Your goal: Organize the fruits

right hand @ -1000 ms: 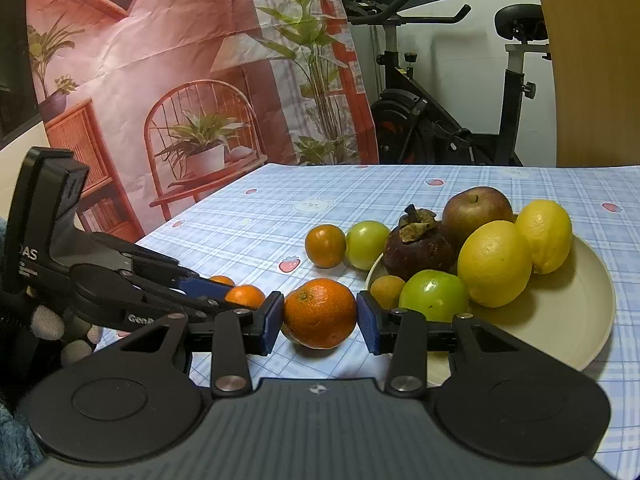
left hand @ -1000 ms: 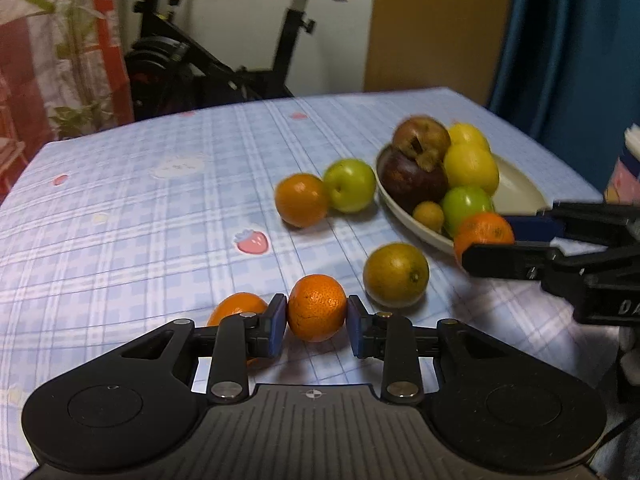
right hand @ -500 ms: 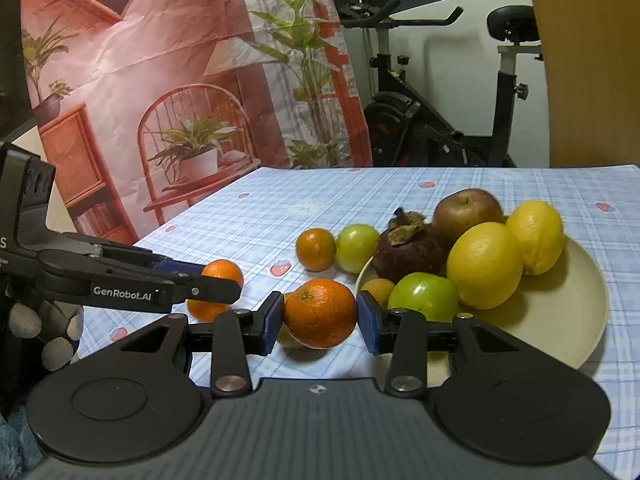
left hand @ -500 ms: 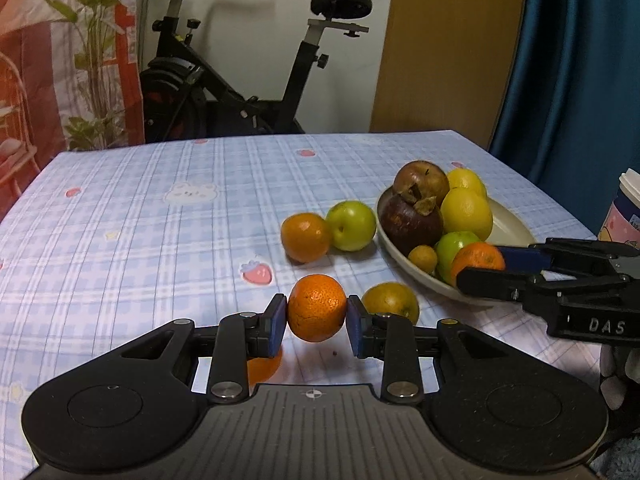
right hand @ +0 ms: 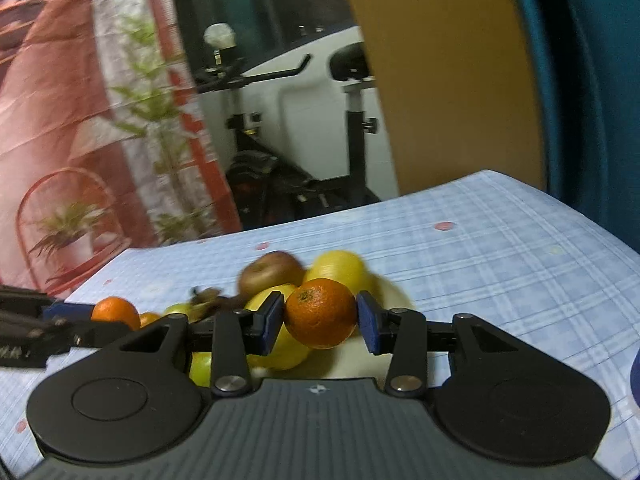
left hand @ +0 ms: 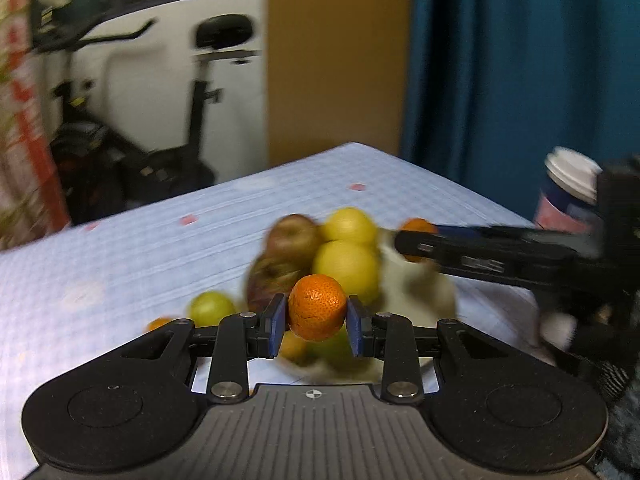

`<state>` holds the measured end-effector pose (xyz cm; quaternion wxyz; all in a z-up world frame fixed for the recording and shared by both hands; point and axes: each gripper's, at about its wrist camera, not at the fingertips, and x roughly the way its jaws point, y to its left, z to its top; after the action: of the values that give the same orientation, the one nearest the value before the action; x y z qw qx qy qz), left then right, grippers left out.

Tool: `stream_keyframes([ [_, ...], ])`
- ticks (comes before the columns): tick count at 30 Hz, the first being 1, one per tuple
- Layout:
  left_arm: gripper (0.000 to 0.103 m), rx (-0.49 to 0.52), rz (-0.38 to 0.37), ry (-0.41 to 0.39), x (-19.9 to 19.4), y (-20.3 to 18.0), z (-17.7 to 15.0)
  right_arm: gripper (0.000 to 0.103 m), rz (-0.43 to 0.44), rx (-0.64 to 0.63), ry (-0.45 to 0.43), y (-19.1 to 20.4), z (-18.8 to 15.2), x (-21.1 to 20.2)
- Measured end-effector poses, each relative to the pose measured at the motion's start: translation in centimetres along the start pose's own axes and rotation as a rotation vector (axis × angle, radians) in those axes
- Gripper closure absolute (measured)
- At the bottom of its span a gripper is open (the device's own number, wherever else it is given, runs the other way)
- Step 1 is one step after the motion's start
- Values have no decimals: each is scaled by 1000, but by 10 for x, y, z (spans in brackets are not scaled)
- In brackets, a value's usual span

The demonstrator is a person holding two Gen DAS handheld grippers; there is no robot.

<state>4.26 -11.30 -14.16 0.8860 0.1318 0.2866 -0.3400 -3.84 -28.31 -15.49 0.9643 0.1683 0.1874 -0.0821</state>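
**A:** From the left wrist view: the left gripper (left hand: 317, 318) pinches a tangerine (left hand: 317, 306) between its blue pads, clear of the checked tablecloth (left hand: 120, 264) and just in front of the heaped plate (left hand: 416, 284). What worries you?

**B:** The pile. An apple (left hand: 296, 236), two lemons (left hand: 347, 266) and a dark fruit already crowd that plate, all blurred here. Drop a round fruit on the heap and I'd expect it to roll off the near rim. A green apple (left hand: 211, 309) waits on the cloth beside the plate, so a runaway could knock it too.

**A:** And the other tool, reaching in from the right?

**B:** The right gripper (left hand: 404, 240) carries its own orange fruit (left hand: 416, 227) above the plate's far side, near a lidded cup (left hand: 568, 192). Two tools converging on one plate could bump.

**A:** Right wrist view: the right gripper (right hand: 320, 316) is clamped on its tangerine (right hand: 321, 313), just above the lemons (right hand: 338, 266) and apple (right hand: 271, 270).

**B:** Its right pad looks barely in contact, though I can't tell for certain. A loose hold could let the fruit slip early. The left gripper (right hand: 120, 322) comes in at the left edge with its fruit (right hand: 116, 312), close to the same heap.
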Motion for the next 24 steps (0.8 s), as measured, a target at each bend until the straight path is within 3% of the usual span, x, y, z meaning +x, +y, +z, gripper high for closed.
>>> stream_keyframes([
  [11, 69, 156, -61, 63, 46, -51, 2, 60, 18, 60, 9, -30, 2, 19],
  [17, 69, 169, -65, 100, 61, -56, 1, 60, 53, 57, 31, -30, 3, 22],
  [24, 69, 169, -61, 130, 69, -60, -1, 60, 34, 69, 45, -32, 4, 25],
])
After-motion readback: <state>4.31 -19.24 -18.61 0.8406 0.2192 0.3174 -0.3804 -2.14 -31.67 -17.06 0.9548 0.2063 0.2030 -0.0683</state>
